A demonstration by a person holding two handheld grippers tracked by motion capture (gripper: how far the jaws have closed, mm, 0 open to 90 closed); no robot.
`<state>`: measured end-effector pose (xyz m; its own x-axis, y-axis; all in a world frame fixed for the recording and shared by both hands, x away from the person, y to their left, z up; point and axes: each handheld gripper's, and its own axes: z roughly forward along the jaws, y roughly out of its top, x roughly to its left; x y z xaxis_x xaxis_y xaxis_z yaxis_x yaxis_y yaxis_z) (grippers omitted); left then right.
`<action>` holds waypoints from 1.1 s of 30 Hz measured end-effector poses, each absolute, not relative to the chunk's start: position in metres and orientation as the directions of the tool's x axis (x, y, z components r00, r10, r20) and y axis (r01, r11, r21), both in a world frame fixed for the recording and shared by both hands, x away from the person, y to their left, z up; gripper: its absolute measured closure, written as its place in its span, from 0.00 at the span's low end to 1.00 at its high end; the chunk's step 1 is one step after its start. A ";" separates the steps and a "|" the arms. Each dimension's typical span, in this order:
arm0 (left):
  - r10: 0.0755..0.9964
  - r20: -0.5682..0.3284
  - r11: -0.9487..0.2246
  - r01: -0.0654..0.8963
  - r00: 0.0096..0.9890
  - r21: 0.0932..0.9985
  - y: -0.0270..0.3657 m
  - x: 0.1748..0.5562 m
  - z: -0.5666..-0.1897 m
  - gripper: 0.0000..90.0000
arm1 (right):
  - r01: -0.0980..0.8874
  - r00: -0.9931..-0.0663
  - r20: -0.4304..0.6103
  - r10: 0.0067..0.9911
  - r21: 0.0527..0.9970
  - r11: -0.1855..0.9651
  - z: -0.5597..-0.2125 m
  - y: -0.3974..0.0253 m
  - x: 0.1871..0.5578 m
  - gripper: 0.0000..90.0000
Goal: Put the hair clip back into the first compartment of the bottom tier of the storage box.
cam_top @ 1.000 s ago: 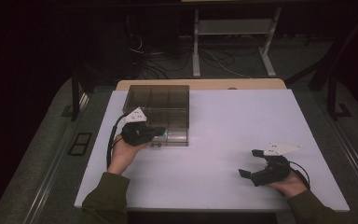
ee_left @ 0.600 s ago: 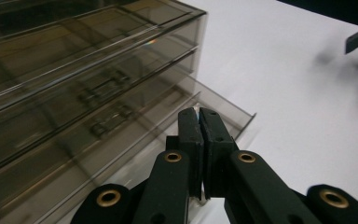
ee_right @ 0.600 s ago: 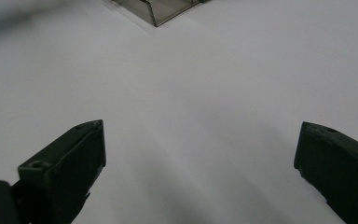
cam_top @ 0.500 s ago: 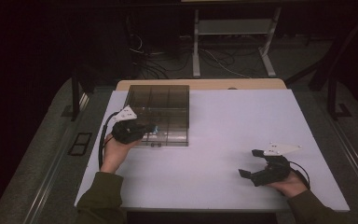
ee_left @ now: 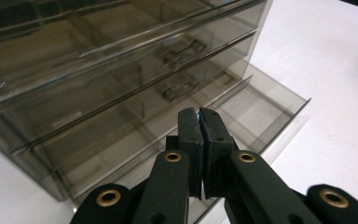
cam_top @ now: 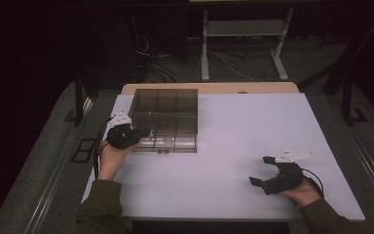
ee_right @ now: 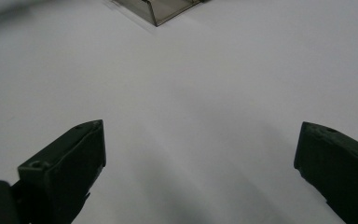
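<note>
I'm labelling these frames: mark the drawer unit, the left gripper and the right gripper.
drawer unit [cam_top: 164, 105], high view, its smoked top panel.
left gripper [ee_left: 199, 116], left gripper view, between the shut jaw tips.
right gripper [cam_top: 261, 170], high view, between the open jaw tips.

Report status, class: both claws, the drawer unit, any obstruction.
Left claw shut on bottom drawer, which is part open. Right claw open, idle on the white table. Drawer unit unobstructed.

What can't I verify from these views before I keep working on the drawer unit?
- Bottom drawer handle: left gripper view, hidden behind the shut left hand-held gripper, so the grasp is unconfirmed.
- Drawer unit contents: high view, smoked plastic too dark.
- Drawer unit in the right gripper view: cut off by the top edge, above the open right hand-held gripper.
</note>
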<state>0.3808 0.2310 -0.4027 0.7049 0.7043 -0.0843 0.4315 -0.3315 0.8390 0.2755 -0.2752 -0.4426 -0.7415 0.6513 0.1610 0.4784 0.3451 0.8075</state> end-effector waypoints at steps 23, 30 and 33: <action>0.749 -0.114 -0.354 0.540 0.652 0.764 0.242 0.394 -0.429 0.97 | 0.479 -0.741 0.160 0.652 0.807 0.346 -0.443 -0.275 0.276 0.02; 0.751 -0.101 -0.368 0.541 0.653 0.757 0.240 0.395 -0.430 0.95 | 0.479 -0.741 0.160 0.652 0.807 0.346 -0.443 -0.275 0.276 0.02; 0.752 -0.099 -0.368 0.539 0.652 0.758 0.239 0.395 -0.430 0.94 | 0.478 -0.741 0.160 0.652 0.807 0.347 -0.443 -0.275 0.276 0.02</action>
